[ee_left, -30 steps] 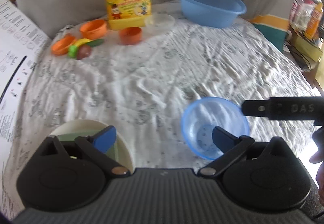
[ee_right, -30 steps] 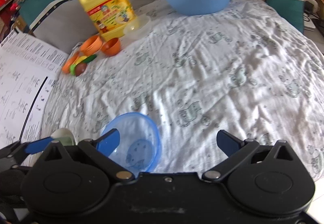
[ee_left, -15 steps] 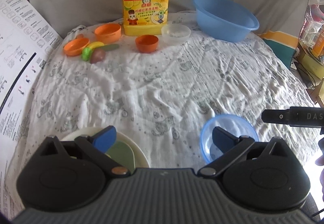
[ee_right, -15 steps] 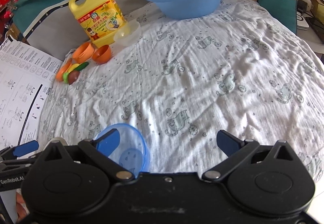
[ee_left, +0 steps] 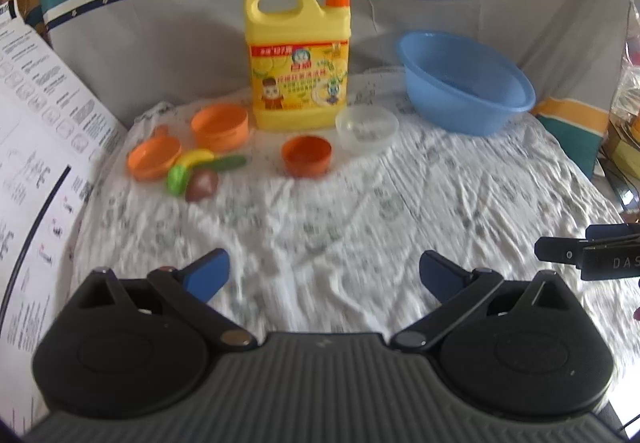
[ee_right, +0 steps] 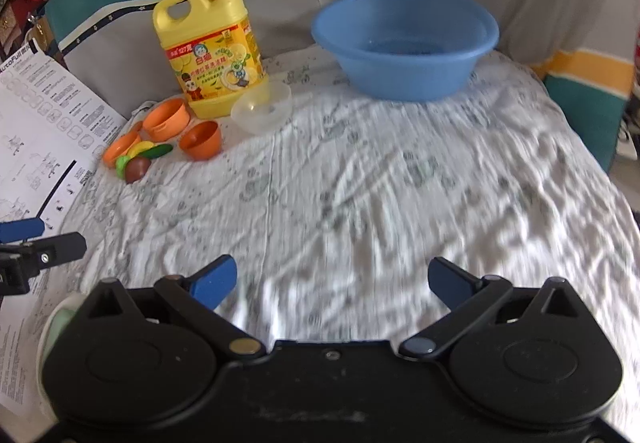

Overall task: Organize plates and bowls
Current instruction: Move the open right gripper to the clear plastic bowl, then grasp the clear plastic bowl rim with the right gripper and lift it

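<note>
The small clear plastic bowl (ee_left: 367, 126) and two round orange plastic bowls (ee_left: 306, 155) are sitting at the far side of the wrinkled white printed cloth (ee_left: 360, 211), just in front of the yellow detergent jug (ee_left: 298, 59). You are holding your left gripper (ee_left: 324, 275) and right gripper (ee_right: 332, 281) above bare cloth, both with fingers spread wide and gripping nothing.

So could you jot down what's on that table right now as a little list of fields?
surface: white printed cloth
back centre: yellow soap jug
back right: blue basin, nothing visible inside
beside jug: clear bowl, orange bowls
left cluster: toy fruit
left claw: open, holding nothing
right claw: open, holding nothing
</note>
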`<state>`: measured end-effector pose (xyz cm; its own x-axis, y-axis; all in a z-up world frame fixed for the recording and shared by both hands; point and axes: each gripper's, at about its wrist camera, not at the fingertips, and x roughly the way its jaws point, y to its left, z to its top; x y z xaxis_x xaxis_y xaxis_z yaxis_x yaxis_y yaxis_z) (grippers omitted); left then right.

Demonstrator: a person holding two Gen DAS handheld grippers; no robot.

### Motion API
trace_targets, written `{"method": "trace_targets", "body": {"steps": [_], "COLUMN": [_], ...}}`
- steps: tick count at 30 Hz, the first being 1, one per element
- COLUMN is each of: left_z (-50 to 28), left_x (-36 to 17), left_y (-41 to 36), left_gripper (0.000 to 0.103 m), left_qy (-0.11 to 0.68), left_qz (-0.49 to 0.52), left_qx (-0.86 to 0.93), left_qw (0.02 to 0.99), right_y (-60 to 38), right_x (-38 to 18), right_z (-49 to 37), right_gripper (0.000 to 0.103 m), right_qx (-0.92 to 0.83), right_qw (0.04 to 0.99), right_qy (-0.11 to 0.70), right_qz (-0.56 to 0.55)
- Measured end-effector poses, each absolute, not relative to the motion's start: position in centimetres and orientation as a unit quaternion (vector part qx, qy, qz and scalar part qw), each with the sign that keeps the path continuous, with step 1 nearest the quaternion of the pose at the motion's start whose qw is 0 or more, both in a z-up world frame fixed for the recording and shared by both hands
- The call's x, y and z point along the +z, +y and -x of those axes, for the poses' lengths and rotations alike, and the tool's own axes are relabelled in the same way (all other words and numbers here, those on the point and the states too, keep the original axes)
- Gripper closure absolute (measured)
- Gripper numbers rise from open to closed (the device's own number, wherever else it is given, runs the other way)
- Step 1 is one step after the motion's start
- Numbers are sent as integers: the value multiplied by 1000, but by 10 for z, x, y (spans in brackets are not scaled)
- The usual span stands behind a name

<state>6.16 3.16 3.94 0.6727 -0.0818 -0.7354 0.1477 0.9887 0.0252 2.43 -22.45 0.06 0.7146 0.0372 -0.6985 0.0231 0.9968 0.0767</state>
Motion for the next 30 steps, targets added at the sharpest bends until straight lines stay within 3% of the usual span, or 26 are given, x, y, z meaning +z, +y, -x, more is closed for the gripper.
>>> {"method": "trace_targets", "body": {"steps": [13,18,22,26,30], "left_z": [-182,-229,-259,-285,-304], "left_x": [35,14,-6,-23,-37], "left_y": [17,4,-6,-15,-21], "left_gripper": [0,1,16,28,34], "left_qy": [378,386,394,407,416], "left_qz": [-60,-54,-43,-40,-42], "left_qx": [-54,-59,-65,-75,-83], "left_qw": [922,919,916,910,905], "right_y": [-211,-209,-211,-214,-215], "right_x": [22,17,6,-6,-17], "right_z": [-152,-202,-236,-266,-288], "right_gripper": [1,22,36,58,64], "right_qx": [42,46,44,44,51], "right_qw": [920,922,921,911,903], "right_qy": [382,370,360,371,381], "right_qz": [-74,-105,-143,-173,-194]}}
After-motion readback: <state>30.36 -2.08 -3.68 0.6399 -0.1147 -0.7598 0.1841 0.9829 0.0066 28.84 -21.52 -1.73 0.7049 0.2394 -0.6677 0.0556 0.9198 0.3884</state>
